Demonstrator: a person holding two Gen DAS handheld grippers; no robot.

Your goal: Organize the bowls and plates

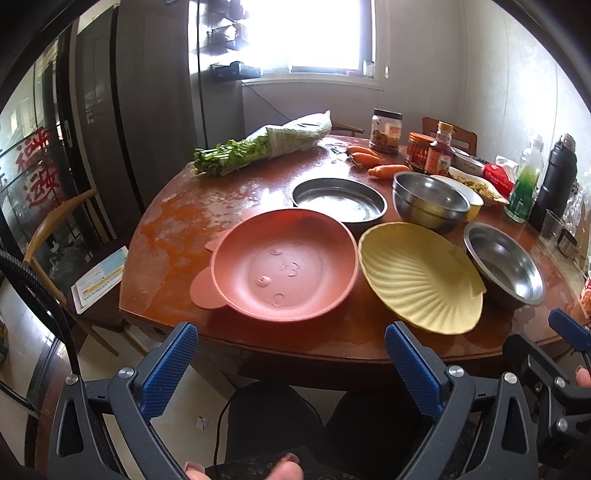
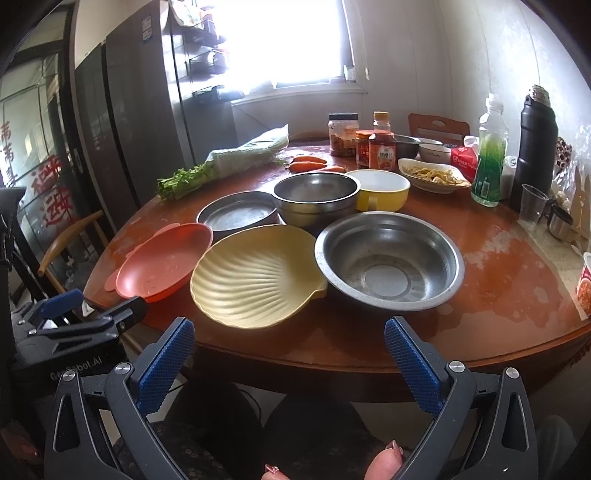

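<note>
While unladen, claws [image 1: 291,354] short of table edge [image 1: 295,350]

Shell plate [image 2: 255,278] between bear plate [image 2: 166,264] and, seemingly touching, bowl [image 2: 389,260]

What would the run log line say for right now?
left claw: open, empty | right claw: open, empty | pink plate, yellow shell plate, steel bowl: on table, unstacked

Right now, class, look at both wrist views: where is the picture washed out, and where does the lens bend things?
Left wrist view: the window is blown out white; the table edge curves. Right wrist view: the same window glares; the steel bowl stays sharp; corners are black.
</note>
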